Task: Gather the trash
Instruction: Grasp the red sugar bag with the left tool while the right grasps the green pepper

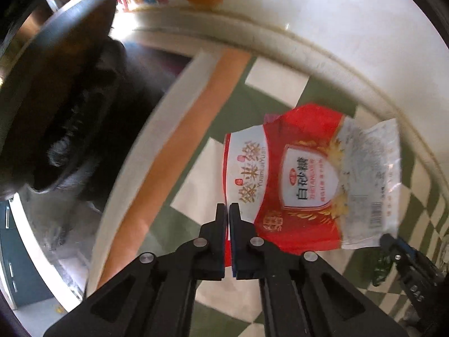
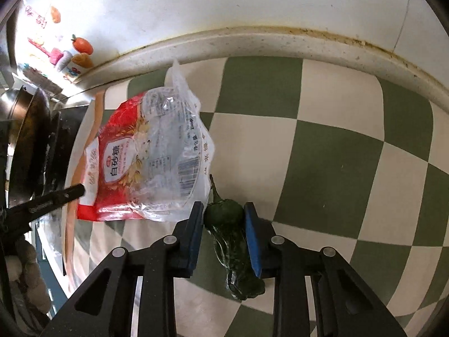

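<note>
Sugar bag [image 1: 308, 179], red and white with a clear crumpled end, sits at the centre of a checkered green-and-cream counter [image 1: 277, 81] near the rear wall. Seen from the left wrist camera, the left claw [image 1: 227, 210] is clenched with its two jaws pressed almost together, and a thin edge of the red wrapper appears to run into the narrow slit between them; whether the bag is truly pinched there cannot be told for certain.

From the right wrist camera, the same bag [image 2: 146, 157] lies to the left, its transparent end reaching just beside the right claw's left finger. The right claw [image 2: 224, 210] is spread wide around a dark green pepper [image 2: 227, 224] that rests on the counter [image 2: 336, 154], stem pointing away from the camera. The blue pads [image 2: 252, 236] stand close on either side of the pepper, the right one seeming to touch its shoulder, though a firm grip is not evident.

A dark wok [image 2: 28, 146] stands at the far left edge of that view, beyond an orange-trimmed border of the counter covering. Colourful food-shaped decorations [image 2: 81, 45] cling to the white wall [image 2: 224, 5] above the counter's stained back rim. The left claw's tip [image 2: 73, 191] also pokes into the right camera's view, against the bag's red corner.
</note>
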`<state>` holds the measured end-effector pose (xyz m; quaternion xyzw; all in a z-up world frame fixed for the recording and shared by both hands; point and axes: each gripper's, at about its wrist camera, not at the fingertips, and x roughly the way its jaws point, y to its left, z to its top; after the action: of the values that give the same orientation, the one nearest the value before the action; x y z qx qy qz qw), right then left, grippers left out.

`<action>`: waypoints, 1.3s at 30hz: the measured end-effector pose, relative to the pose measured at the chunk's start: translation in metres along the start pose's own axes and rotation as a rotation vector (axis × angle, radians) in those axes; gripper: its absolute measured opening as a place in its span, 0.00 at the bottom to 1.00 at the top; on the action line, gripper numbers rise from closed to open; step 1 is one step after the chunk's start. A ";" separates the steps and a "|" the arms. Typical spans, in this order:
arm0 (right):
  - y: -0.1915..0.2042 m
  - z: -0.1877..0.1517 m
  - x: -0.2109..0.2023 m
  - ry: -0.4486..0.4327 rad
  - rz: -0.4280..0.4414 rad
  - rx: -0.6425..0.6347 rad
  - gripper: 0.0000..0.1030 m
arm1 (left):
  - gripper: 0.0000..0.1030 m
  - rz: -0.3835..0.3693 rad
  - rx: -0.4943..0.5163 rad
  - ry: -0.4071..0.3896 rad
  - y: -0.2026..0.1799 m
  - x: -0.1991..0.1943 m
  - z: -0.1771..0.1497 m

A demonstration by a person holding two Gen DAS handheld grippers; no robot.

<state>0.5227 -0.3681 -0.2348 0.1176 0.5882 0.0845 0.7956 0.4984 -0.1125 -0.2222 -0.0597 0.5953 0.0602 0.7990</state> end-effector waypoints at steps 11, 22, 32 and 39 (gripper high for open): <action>0.032 -0.036 -0.042 0.000 0.007 -0.081 0.29 | 0.00 -0.051 -0.075 -0.182 0.058 -0.112 -0.051; 0.047 -0.080 -0.006 0.235 -0.028 -0.081 0.52 | 0.01 -0.253 -0.287 -0.028 0.135 -0.051 -0.122; 0.036 -0.115 -0.010 0.207 -0.014 -0.118 0.62 | 0.02 -0.361 -0.364 0.118 0.129 0.016 -0.128; 0.039 -0.123 -0.008 0.192 -0.011 -0.150 0.25 | 0.19 -0.460 -0.385 0.098 0.126 0.025 -0.116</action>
<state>0.4032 -0.3218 -0.2503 0.0459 0.6544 0.1347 0.7427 0.3746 -0.0075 -0.2823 -0.3461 0.5814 -0.0138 0.7362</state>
